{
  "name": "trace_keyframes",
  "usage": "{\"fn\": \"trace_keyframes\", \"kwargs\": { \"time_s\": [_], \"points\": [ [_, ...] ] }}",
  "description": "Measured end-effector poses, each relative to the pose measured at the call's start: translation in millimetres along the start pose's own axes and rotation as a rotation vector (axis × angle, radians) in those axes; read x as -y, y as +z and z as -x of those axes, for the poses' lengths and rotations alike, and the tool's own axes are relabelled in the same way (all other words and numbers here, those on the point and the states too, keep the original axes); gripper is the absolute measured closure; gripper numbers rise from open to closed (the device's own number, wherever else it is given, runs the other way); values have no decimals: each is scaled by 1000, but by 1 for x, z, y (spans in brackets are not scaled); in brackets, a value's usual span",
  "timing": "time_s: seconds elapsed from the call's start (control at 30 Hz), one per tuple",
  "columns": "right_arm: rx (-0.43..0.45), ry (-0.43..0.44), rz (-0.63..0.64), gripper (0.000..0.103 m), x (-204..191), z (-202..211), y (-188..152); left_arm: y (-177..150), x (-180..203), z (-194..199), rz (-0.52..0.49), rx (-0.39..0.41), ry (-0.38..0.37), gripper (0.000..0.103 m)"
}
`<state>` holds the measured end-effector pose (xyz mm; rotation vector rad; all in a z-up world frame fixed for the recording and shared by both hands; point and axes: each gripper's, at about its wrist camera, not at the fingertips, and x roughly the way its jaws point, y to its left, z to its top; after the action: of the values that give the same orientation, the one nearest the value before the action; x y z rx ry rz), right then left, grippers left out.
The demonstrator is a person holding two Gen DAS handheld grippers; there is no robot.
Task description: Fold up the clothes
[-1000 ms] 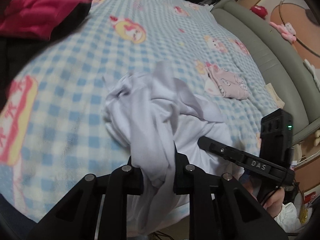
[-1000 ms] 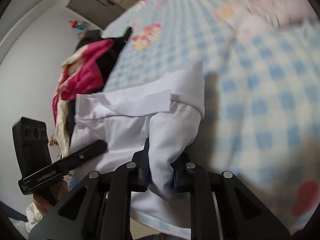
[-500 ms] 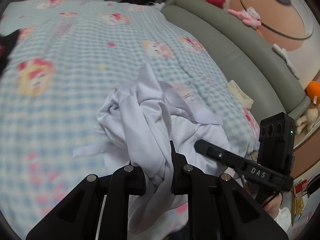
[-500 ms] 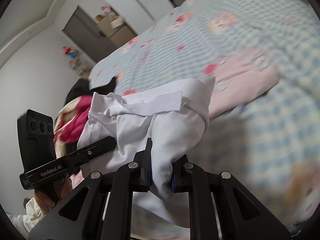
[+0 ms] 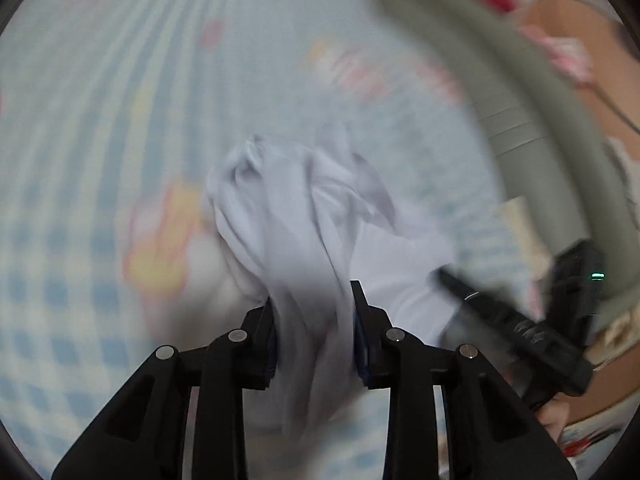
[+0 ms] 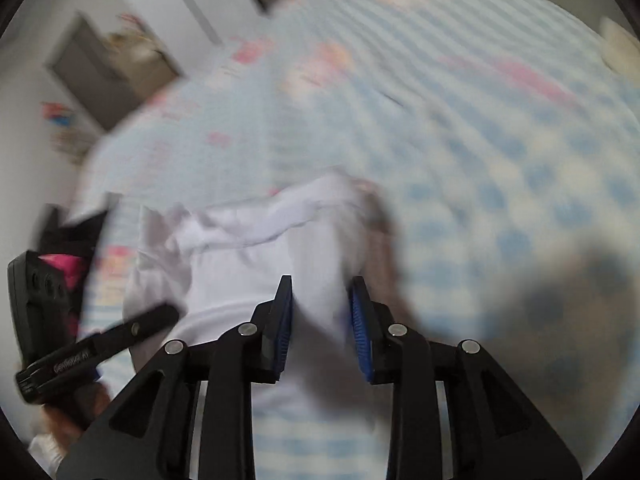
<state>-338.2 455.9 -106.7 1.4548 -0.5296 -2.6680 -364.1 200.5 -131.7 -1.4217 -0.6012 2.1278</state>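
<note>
Everything's pretty motion-smeared, but the background is readable enough. The whole surface is a bed cover (image 5: 100,128) in pale blue and white checks with pink and yellow cartoon prints scattered over it — one yellowish blob (image 5: 168,248) sits left of centre in the left wrist view. Curving down the upper right of that view is a padded grey-green bed frame (image 5: 532,120), with a peach-coloured wall (image 5: 576,36) behind it. In the right wrist view, upper left, there's a white wall (image 6: 36,92) and a grey door or cabinet (image 6: 104,76) — too blurry to say which. A dark and pink pile (image 6: 72,252) shows at the left edge.
</note>
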Motion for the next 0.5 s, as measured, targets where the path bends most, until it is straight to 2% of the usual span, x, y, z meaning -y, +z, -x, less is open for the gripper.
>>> {"fn": "trace_keyframes", "kwargs": {
  "time_s": [0.03, 0.13, 0.17, 0.23, 0.3, 0.43, 0.5],
  "points": [
    [22, 14, -8, 74, 1, 4, -4, -3, -5, 0, 1, -3, 3, 69],
    [86, 25, 21, 74, -6, 21, -20, -8, 3, 36, -58, 158, 13, 69],
    [106, 21, 40, 74, -10, 27, -26, -9, 7, 44, -72, 182, -2, 69],
    [147, 14, 79, 74, -17, 40, -38, -7, 14, 50, -94, 184, -36, 58],
    [62, 14, 40, 74, -8, 24, -45, -8, 14, 45, -75, 135, -53, 56],
    [39, 38, -35, 69, 5, 12, -42, -11, 0, 25, -18, 47, -74, 50],
    [59, 73, -44, 53, 3, 12, -34, -14, -4, 15, -7, 11, -73, 50]
  ]
}}
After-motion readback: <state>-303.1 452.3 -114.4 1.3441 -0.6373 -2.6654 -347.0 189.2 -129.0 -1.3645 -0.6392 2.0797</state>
